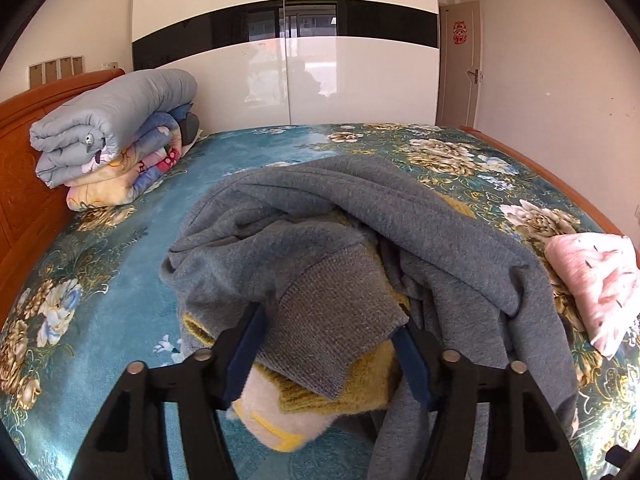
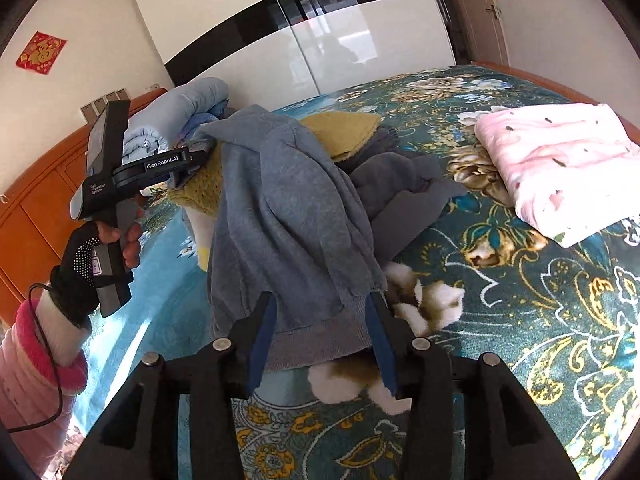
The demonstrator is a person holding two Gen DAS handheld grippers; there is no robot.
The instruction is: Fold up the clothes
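Note:
A grey sweatshirt point(image 1: 400, 208) with yellow and white fleece lining point(image 1: 360, 384) lies bunched on the floral bed cover point(image 1: 120, 260). My left gripper point(image 1: 330, 352) is shut on its ribbed cuff, which fills the gap between the blue pads. In the right wrist view the left gripper point(image 2: 192, 160) holds that end of the sweatshirt point(image 2: 288, 200) lifted, and the cloth drapes down from it. My right gripper point(image 2: 322, 340) stands open low over the bed, with the ribbed hem lying loose between its fingers. White and brown fleece point(image 2: 420, 300) shows beneath the hem.
A folded pink cloth point(image 2: 560, 160) lies on the bed to the right. Stacked quilts point(image 1: 112, 120) rest against the wooden headboard point(image 1: 24, 160) at the left. A white and black wardrobe point(image 1: 280, 80) stands behind the bed. A gloved hand point(image 2: 80, 260) holds the left gripper.

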